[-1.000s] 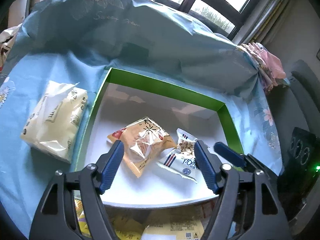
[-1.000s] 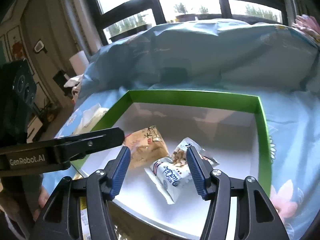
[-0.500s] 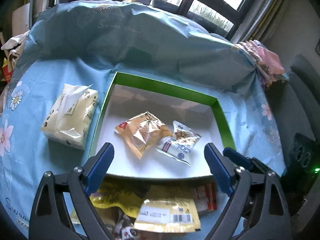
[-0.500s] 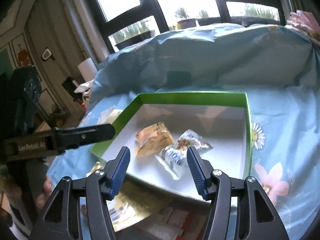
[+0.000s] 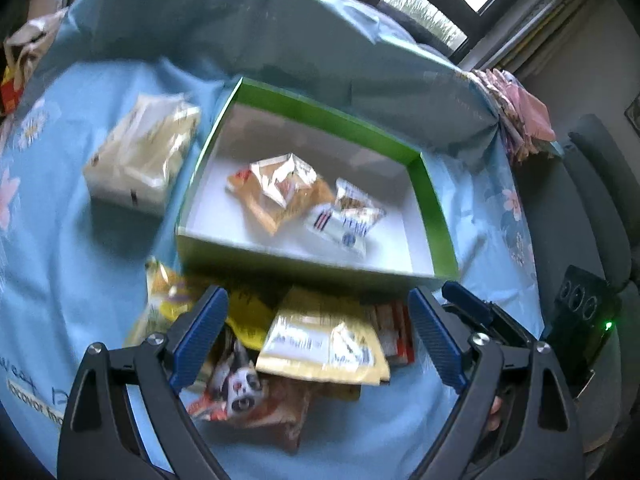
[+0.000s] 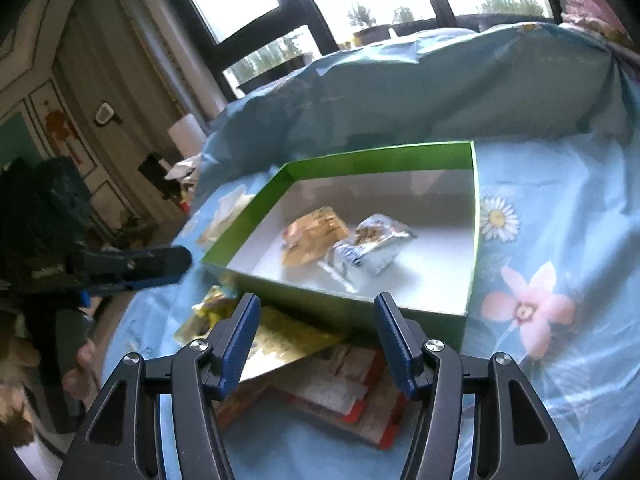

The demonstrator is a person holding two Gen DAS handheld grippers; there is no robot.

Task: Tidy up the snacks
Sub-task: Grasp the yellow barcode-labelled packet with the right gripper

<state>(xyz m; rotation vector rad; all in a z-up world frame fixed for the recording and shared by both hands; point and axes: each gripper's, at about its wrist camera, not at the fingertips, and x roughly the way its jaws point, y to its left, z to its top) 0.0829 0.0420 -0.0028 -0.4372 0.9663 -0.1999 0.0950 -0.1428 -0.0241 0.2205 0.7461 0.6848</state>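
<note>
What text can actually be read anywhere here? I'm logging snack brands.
None reads whole.
Tablecloth edge: print cut off, roughly "locovor".
White-blue packet in the green box: lettering blurred.
Yellow packet: label and barcode blurred.
Red-white packet: blurred.

Left tongs (image 5: pixel 318 338), right tongs (image 6: pixel 316 340) agape, empty.

two snack packets (image 5: pixel 304 200) in green box (image 5: pixel 434 208)

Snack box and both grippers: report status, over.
Left gripper open, empty. Right gripper open, empty. Green box holds two snack packets; loose pile waits outside its near wall. Nothing in the way.
</note>
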